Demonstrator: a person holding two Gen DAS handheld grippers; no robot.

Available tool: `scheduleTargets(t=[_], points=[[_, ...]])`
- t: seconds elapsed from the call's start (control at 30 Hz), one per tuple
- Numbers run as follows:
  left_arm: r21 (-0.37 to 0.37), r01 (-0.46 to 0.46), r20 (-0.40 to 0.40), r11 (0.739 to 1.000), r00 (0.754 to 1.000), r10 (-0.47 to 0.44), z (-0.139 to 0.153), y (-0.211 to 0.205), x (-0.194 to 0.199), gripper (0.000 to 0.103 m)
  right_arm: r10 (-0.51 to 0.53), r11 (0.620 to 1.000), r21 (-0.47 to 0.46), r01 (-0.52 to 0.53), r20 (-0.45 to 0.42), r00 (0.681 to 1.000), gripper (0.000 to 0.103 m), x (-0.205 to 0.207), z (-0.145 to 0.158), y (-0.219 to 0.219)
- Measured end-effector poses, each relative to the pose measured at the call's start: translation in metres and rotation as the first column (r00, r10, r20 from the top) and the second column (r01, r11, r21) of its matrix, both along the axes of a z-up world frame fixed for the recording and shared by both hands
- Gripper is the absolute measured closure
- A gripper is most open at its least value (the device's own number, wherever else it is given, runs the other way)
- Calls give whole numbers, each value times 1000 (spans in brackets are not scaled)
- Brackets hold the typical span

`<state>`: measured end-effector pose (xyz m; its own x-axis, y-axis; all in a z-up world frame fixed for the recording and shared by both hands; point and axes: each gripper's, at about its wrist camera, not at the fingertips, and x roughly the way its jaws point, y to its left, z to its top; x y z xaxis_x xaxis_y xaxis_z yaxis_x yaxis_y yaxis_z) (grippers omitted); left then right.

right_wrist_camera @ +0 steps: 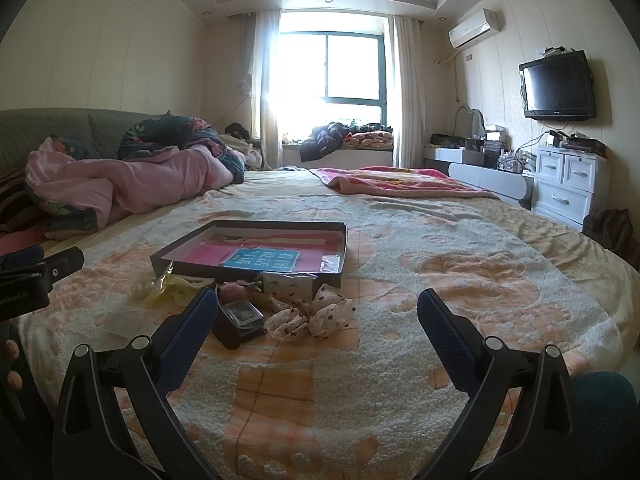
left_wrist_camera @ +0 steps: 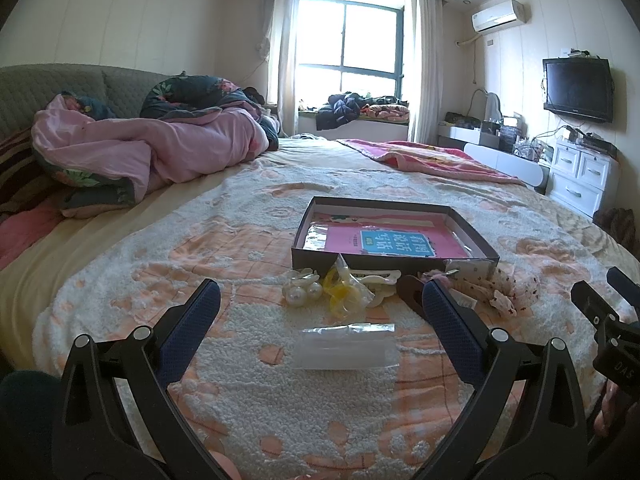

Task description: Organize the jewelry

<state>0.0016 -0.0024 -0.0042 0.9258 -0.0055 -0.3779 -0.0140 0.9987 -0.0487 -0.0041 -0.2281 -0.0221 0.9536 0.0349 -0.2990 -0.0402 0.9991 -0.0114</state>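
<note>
A shallow dark box [left_wrist_camera: 394, 266] with a pink and blue booklet inside lies on the bed; it also shows in the right wrist view [right_wrist_camera: 256, 270]. In front of it lie a pearl hair piece [left_wrist_camera: 302, 290], a yellow item in clear wrap [left_wrist_camera: 344, 290], a white hair clip [left_wrist_camera: 380, 278], a spotted fabric scrunchie [left_wrist_camera: 508, 288] [right_wrist_camera: 308, 316] and a small dark case [right_wrist_camera: 238, 318]. A clear plastic bag [left_wrist_camera: 346, 346] lies between my left gripper's fingers. My left gripper [left_wrist_camera: 320, 300] is open and empty. My right gripper [right_wrist_camera: 316, 308] is open and empty, right of the items.
The fuzzy cream and orange blanket [left_wrist_camera: 240, 360] covers the bed. A pink duvet pile [left_wrist_camera: 132, 148] lies at the far left, a pink blanket [right_wrist_camera: 392, 184] at the far side. White drawers [right_wrist_camera: 568, 180] and a wall TV [right_wrist_camera: 558, 86] stand at the right.
</note>
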Motion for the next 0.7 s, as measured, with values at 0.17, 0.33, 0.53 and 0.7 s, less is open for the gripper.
scheduleTargets(t=[0.17, 0.33, 0.53, 0.7], points=[[2, 0, -3, 1000, 1000, 0, 0, -1, 0, 10, 1, 1000, -3, -1, 4, 1000, 6, -1, 0, 0], [3, 0, -1, 1000, 1000, 0, -1, -1, 0, 10, 0, 1000, -2, 0, 4, 1000, 6, -1, 0, 0], [4, 1, 0, 1000, 1000, -1, -1, -1, 0, 10, 0, 1000, -2, 0, 4, 1000, 6, -1, 1, 1], [3, 1, -1, 1000, 1000, -1, -1, -1, 0, 10, 0, 1000, -2, 0, 3, 1000, 6, -1, 0, 1]])
